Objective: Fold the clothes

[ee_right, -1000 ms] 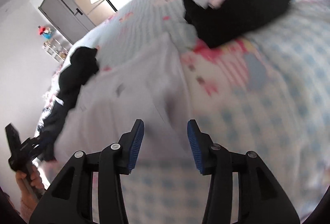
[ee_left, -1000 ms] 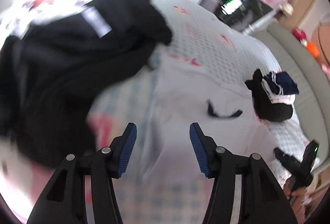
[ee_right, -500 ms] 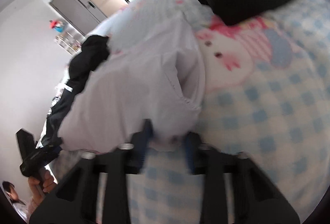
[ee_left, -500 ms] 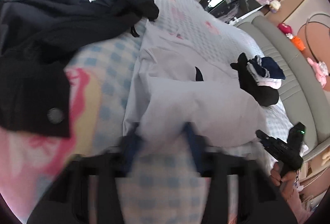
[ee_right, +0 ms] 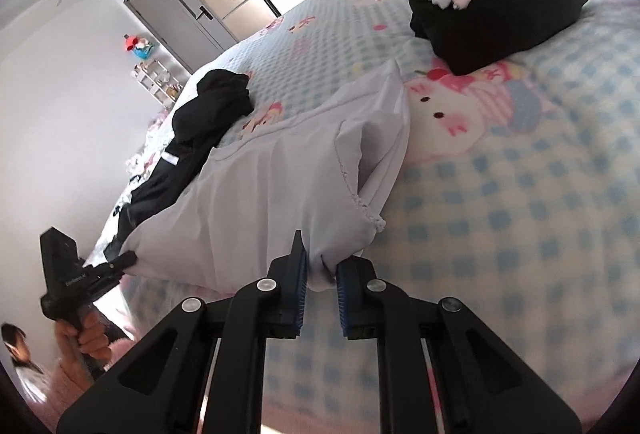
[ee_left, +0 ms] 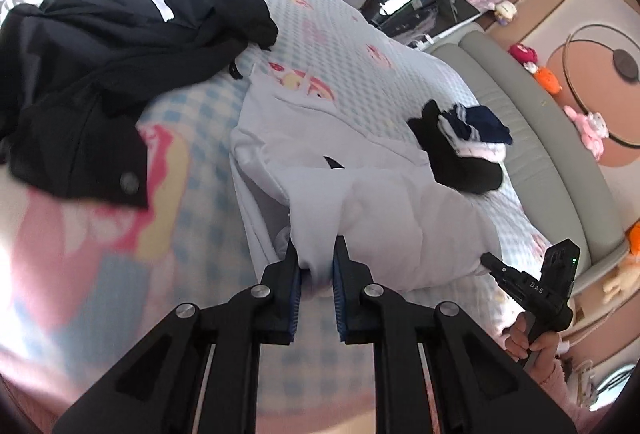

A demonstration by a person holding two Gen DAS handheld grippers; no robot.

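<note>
The shirt's [ee_left: 384, 210] pinched hem corners vanish between both grippers [ee_left: 316, 266] [ee_right: 322, 270], each just clamped onto it, the white cloth doubled and rumpled on the near bed [ee_right: 500, 194].

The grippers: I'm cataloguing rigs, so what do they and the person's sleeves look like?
Both the left gripper and the right gripper are black, with angular linkage arms joined by silver round pivots, and ribbed blue pads line the fingers' inner faces. The right gripper's body carries white lettering and a small green light. The sleeve is fuzzy pink.
</note>
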